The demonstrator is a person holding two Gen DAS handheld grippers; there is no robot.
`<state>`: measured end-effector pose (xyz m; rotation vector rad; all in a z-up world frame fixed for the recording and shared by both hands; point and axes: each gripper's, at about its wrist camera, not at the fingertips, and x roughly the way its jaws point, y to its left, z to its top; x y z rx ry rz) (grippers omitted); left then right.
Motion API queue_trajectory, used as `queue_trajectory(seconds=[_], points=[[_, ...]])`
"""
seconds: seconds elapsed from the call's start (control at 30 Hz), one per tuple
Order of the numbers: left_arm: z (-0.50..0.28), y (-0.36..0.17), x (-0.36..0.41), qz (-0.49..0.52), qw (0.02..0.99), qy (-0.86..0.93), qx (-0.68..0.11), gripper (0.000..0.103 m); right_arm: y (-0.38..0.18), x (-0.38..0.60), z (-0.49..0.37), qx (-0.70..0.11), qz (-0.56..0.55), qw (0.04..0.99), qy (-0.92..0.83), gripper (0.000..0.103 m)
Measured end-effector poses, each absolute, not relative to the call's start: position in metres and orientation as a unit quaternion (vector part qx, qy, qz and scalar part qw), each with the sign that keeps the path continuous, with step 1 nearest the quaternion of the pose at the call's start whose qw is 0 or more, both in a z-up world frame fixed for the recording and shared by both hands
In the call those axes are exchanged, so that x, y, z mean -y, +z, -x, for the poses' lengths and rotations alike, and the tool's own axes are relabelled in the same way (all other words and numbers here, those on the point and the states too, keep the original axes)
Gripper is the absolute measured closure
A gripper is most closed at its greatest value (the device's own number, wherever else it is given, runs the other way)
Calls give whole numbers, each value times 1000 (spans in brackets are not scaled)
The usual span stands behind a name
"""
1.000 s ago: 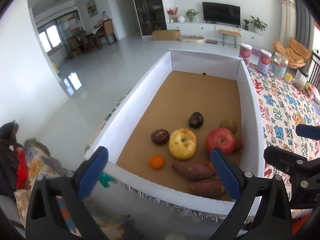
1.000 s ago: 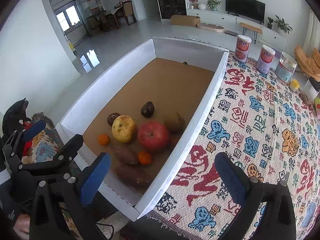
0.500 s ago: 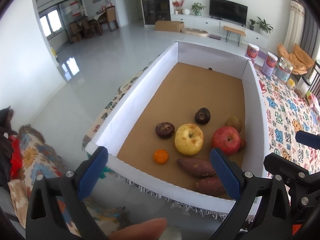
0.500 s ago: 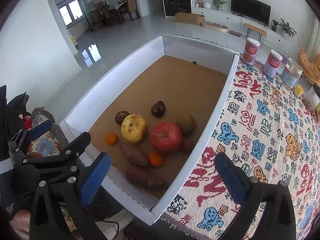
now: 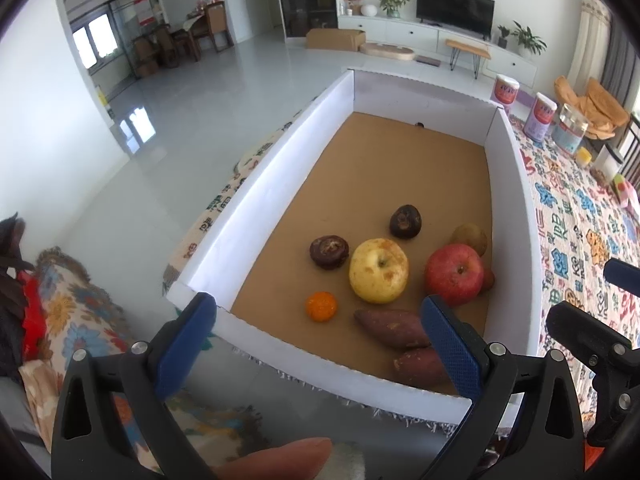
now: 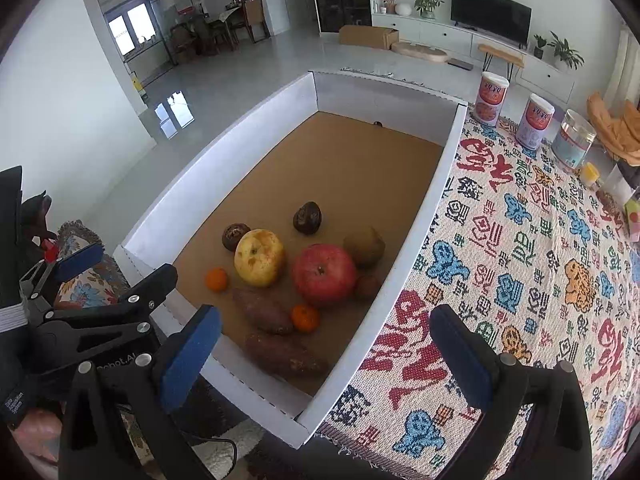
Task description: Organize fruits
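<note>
Looking through the left wrist view: left gripper [image 5: 318,328] spread wide, empty, hovering short of the white box [image 5: 256,190]. Yellow apple [image 5: 379,271] and red apple [image 5: 454,274] side by side near the front of the cardboard floor. Probably firm, smooth, fairly heavy; best pinched across the widest part. Small orange [image 5: 321,306] light, softer-skinned (gentle squeeze).

Switching to the right wrist view: right gripper [image 6: 324,354] likewise wide open, holding nothing, above the box's near corner. Two sweet potatoes [image 6: 262,310] nearest, stiff and rough; best gripped mid-length, across the narrow axis.
</note>
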<state>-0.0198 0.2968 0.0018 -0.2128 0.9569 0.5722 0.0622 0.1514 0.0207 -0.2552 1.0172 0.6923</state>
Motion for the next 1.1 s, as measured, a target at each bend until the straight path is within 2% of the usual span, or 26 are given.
queue_trajectory(seconds=[1.1], points=[[19, 4, -300, 103, 841, 274, -454, 1, 26, -153, -64, -447, 153, 830, 296, 0]])
